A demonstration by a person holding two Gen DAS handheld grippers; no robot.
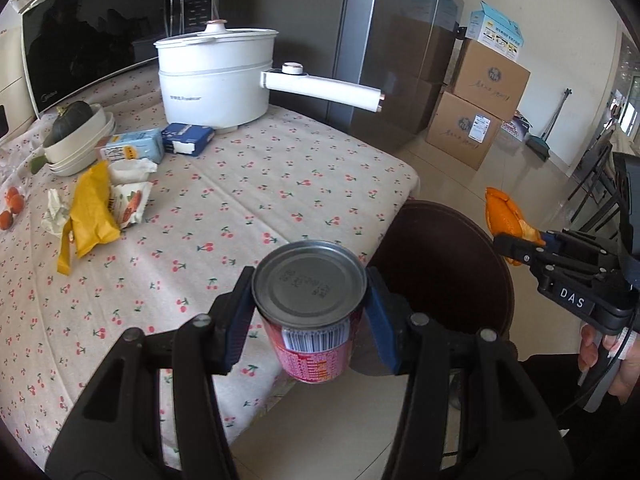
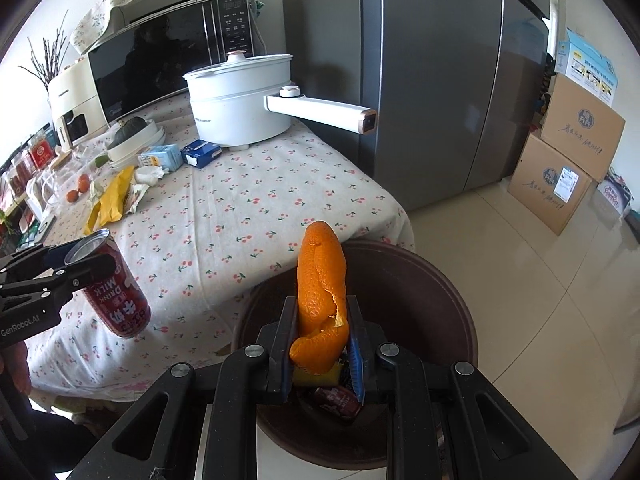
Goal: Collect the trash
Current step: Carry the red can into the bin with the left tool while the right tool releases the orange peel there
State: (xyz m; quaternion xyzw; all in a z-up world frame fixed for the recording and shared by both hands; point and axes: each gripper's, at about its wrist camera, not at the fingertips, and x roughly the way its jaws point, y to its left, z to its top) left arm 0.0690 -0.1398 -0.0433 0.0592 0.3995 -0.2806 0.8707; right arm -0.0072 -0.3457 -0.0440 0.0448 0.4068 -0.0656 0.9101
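My left gripper (image 1: 310, 292) is shut on a red milk can (image 1: 312, 312), held upside down over the table's front edge, next to the dark brown bin (image 1: 480, 264). The can also shows in the right wrist view (image 2: 116, 292). My right gripper (image 2: 320, 332) is shut on an orange peel (image 2: 320, 292) and holds it above the open bin (image 2: 440, 300); the peel also shows in the left wrist view (image 1: 504, 216). Inside the bin lie a red can (image 2: 336, 400) and something yellow. A yellow wrapper (image 1: 92, 208), a snack packet (image 1: 130, 202) and crumpled paper (image 1: 56, 212) lie on the table.
The table with a cherry-print cloth (image 1: 240, 184) carries a white electric pot (image 1: 216, 80) with a long handle, a milk carton (image 1: 134, 148), a blue box (image 1: 188, 138), stacked bowls with a squash (image 1: 76, 136) and small oranges (image 1: 12, 208). A grey fridge (image 2: 440, 80) and cardboard boxes (image 2: 560, 160) stand behind.
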